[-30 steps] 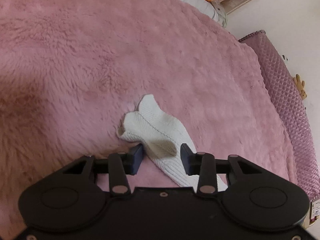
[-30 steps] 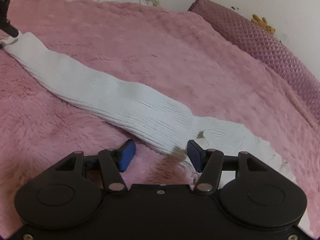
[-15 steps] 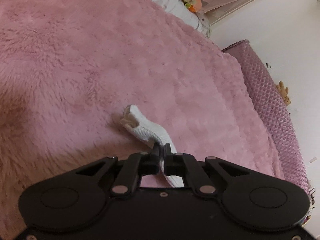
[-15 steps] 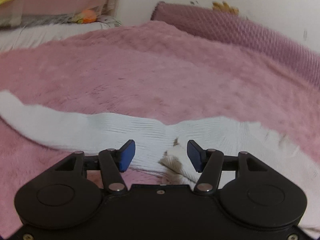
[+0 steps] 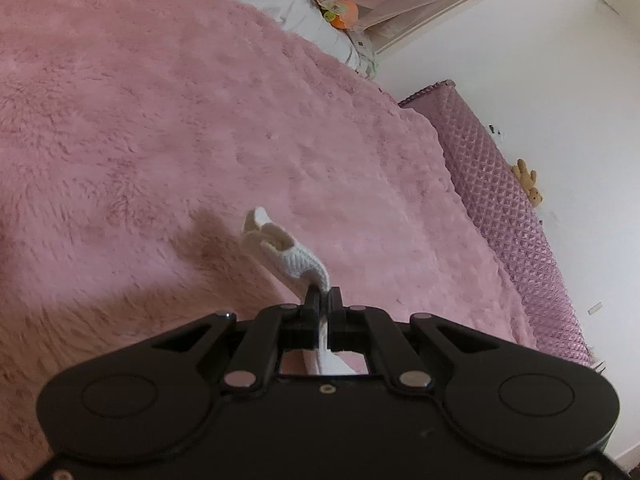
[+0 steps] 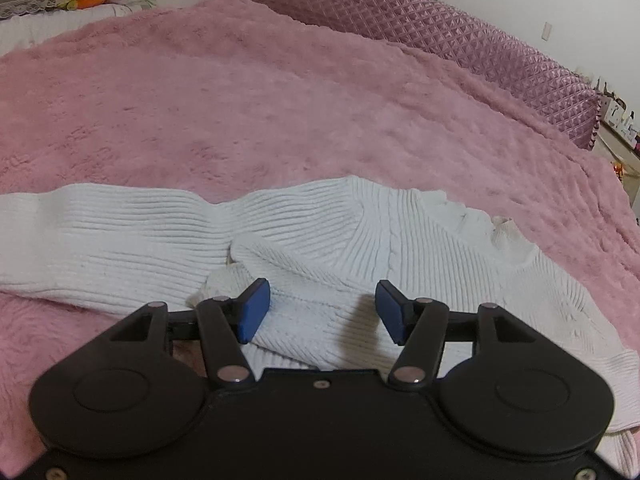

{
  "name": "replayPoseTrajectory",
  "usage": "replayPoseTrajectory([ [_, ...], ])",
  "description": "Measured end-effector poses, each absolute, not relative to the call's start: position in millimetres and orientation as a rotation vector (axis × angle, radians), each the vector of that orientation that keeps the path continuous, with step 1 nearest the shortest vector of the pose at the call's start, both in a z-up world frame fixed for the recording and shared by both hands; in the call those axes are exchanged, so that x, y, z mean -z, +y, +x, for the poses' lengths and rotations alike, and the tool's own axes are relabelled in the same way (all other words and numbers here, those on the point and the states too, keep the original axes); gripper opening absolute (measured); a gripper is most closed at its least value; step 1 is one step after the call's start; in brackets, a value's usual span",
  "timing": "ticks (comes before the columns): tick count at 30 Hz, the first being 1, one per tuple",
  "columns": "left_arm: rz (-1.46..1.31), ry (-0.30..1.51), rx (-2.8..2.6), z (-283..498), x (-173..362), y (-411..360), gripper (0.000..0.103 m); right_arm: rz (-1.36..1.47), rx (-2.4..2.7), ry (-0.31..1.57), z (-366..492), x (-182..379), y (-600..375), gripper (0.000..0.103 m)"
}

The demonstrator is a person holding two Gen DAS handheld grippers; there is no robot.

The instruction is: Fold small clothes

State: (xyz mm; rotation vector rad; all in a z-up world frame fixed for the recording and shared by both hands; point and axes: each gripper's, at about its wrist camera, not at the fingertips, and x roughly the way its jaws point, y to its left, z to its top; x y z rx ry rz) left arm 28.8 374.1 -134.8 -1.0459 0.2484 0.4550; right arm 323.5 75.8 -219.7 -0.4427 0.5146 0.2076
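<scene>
- White ribbed knit sweater (image 6: 328,240) lies flat on the fluffy pink plush blanket (image 6: 280,112); one long sleeve runs out to the left edge of the right wrist view, body and frilled neckline sit to the right.
- Left gripper (image 5: 325,300): tongs pressed together, clamped on the white knit sleeve cuff (image 5: 288,254). The cuff end stands clear of the blanket and casts a shadow on the pile.
- Right gripper (image 6: 322,306): blue-padded tongs apart, poised over a bunched fold of the sweater near the underarm. Knit lies between and below the pads; whether they touch it I cannot tell.
- Step in hand, by my reading: bring the sleeve in across the body for the first fold.
- To do it well: carry the cuff low and level, over the sleeve's own length, so the knit rolls rather than drags on the pile (plush grabs ribbing).
- Right tongs would serve best pinning or pinching at the shoulder seam, giving the sleeve a fixed hinge line.
- Smooth the bunched fold first; otherwise it gets buried under the sleeve.
- Risk: a thin pinch on stretchy knit may slip if pulled taut.
- Background: quilted mauve headboard cushion (image 6: 420,28), not in the way.
</scene>
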Motion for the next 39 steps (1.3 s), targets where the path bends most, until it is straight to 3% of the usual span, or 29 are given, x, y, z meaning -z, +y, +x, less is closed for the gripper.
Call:
replayPoseTrajectory([
  [10, -0.97, 0.215, -0.202, 74, 81, 330, 0.0, -0.424, -0.231, 0.547, 331, 220, 69, 0.062],
  [20, -0.925, 0.313, 0.21, 180, 38, 203, 0.0, -0.267, -0.236, 0.518, 311, 177, 8, 0.063],
  [29, -0.924, 0.469, 0.437, 254, 69, 75, 0.0, -0.202, -0.075, 0.559, 269, 145, -126, 0.063],
  [39, -0.777, 0.606, 0.503, 284, 124, -38, 0.0, -0.161, 0.016, 0.573, 251, 145, -197, 0.063],
])
